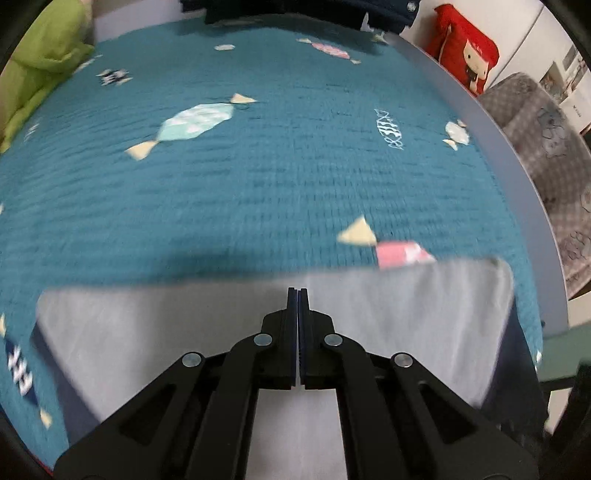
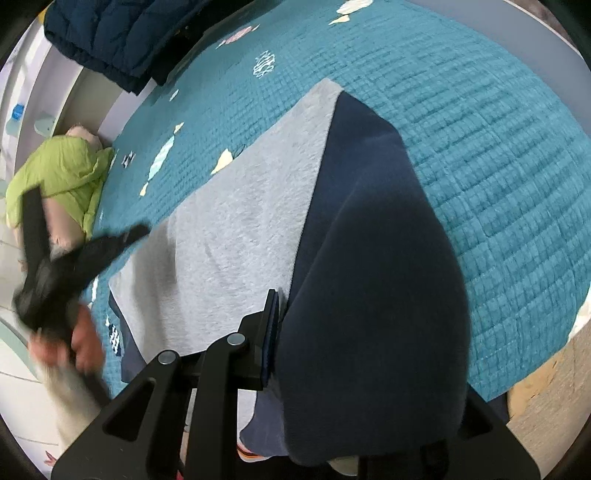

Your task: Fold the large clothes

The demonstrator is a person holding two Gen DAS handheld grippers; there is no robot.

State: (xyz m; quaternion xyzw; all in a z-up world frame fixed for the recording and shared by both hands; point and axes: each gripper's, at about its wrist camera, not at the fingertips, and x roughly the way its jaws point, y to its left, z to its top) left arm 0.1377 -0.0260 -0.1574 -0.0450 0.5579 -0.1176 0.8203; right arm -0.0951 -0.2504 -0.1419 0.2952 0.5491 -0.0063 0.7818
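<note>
A large garment, navy outside with a grey fleece lining (image 2: 240, 229), lies on the teal quilted bedspread (image 1: 258, 184). In the left wrist view its grey side (image 1: 388, 306) spreads under my left gripper (image 1: 297, 295), whose jaws are pressed together with nothing between them, above the fabric. My right gripper (image 2: 280, 306) is shut on a navy fold (image 2: 369, 277) of the garment, which drapes over its right finger and hides it. My left gripper also shows in the right wrist view (image 2: 55, 266), blurred, at the garment's left edge.
A dark navy quilted jacket (image 2: 122, 33) lies at the far end of the bed. A green garment (image 2: 62, 173) lies at the bed's left side. A red cushion (image 1: 465, 48) and a grey patterned chair (image 1: 546, 155) stand beyond the bed's right edge (image 1: 517, 177).
</note>
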